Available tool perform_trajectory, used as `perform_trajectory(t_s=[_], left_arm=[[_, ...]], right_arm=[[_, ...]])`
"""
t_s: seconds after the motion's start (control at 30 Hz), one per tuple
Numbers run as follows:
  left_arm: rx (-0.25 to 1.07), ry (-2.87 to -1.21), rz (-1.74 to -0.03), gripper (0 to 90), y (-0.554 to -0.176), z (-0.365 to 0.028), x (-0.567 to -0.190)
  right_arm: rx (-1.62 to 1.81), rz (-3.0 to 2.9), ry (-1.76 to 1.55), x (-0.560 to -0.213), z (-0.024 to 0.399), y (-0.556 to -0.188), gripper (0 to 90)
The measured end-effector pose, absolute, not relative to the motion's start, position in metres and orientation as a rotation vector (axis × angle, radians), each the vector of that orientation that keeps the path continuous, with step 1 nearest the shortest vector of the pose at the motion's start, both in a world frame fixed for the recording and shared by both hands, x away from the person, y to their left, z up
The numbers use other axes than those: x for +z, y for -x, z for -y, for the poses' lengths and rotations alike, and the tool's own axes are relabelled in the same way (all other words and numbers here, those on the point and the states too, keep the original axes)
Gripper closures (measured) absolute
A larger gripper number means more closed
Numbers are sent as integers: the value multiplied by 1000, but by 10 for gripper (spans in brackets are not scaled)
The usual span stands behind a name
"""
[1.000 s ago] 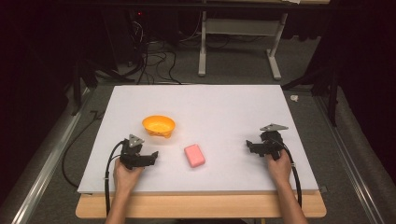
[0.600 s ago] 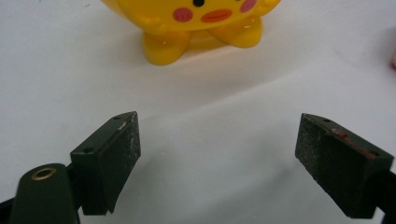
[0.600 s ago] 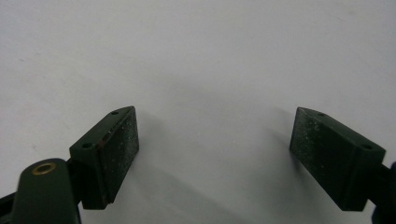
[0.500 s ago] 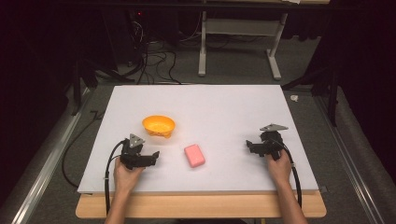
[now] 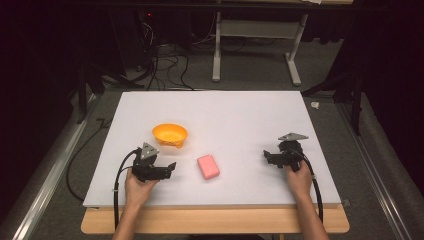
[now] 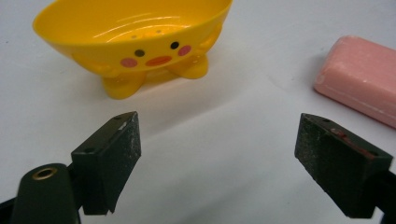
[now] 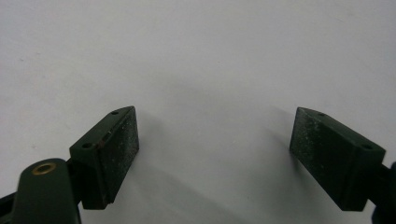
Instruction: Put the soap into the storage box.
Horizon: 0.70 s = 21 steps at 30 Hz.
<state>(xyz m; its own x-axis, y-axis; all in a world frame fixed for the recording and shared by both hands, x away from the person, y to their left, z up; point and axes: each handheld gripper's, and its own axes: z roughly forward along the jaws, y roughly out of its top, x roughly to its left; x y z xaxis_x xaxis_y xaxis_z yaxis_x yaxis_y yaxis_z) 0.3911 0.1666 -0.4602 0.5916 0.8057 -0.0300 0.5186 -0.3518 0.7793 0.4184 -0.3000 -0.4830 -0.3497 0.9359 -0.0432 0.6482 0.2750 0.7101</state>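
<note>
Two grippers, left [image 5: 172,166] and right [image 5: 266,156], were held agape, empty | pink rectangular soap bar [image 5: 208,166] best pinched across short sides | yellow plastic duck-faced dish [image 5: 170,134] nearby.

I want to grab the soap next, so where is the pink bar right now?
In the high view the pink soap bar lies flat on the white table, near its front edge, just right of the left gripper and in front-right of the yellow bowl.
</note>
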Motion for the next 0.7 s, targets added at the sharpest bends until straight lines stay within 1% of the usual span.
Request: perform_trajectory(t_s=[0.27, 0.7], left_arm=[[473, -2049, -975, 148, -386, -154, -452], [431, -2054, -911, 148, -385, -135, -447]], right_arm=[[835, -2092, -1420, -483, 300, -418, 163], [835, -2092, -1420, -483, 300, -418, 163]])
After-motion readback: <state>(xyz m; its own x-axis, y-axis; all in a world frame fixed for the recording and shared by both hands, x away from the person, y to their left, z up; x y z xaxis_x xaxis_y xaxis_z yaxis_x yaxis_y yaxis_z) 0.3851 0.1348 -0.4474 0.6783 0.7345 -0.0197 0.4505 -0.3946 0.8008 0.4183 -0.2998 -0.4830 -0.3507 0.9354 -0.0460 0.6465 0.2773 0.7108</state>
